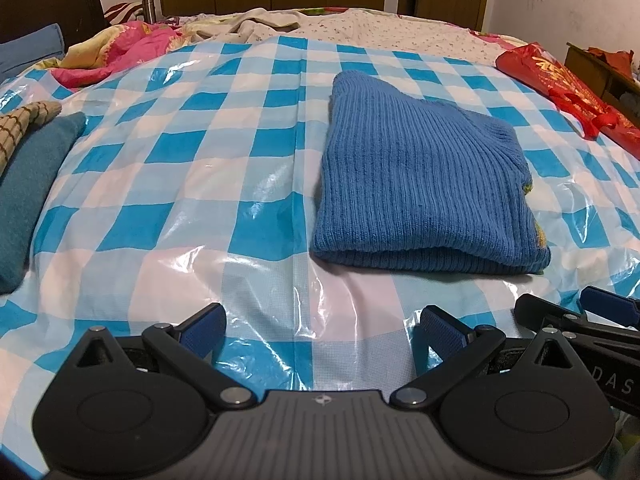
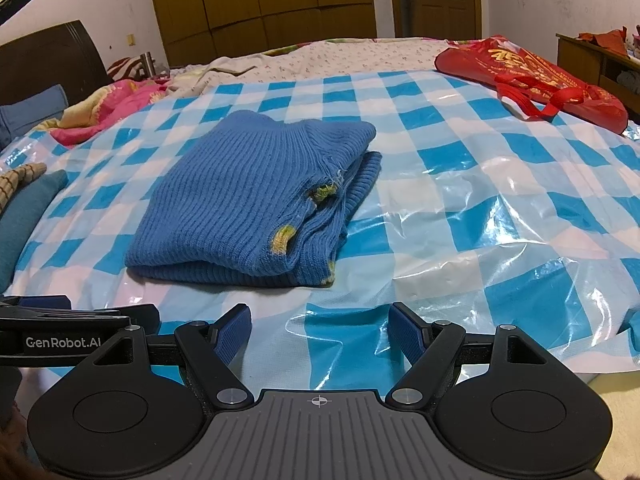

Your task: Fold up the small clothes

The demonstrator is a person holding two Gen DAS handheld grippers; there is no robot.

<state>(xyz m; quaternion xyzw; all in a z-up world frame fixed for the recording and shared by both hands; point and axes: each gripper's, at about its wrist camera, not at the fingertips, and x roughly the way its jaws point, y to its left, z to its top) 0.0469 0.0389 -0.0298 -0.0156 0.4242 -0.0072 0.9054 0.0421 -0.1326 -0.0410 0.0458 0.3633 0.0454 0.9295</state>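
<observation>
A blue ribbed knit sweater point(image 1: 424, 184) lies folded into a thick rectangle on the blue-and-white checked plastic sheet point(image 1: 192, 184). In the right wrist view the same sweater point(image 2: 248, 196) shows yellow-green trim at its stacked right edges. My left gripper point(image 1: 322, 330) is open and empty, held back from the sweater's near edge and a little to its left. My right gripper point(image 2: 320, 330) is open and empty too, short of the sweater's near right corner. Each gripper appears at the edge of the other's view.
A teal garment point(image 1: 28, 192) and a beige checked one point(image 1: 20, 128) lie at the left. A red bag point(image 2: 532, 76) sits at the far right. Pink bedding point(image 1: 132, 50) is bunched at the far left by the headboard. A wooden cabinet point(image 2: 600, 60) stands beyond the bed's right side.
</observation>
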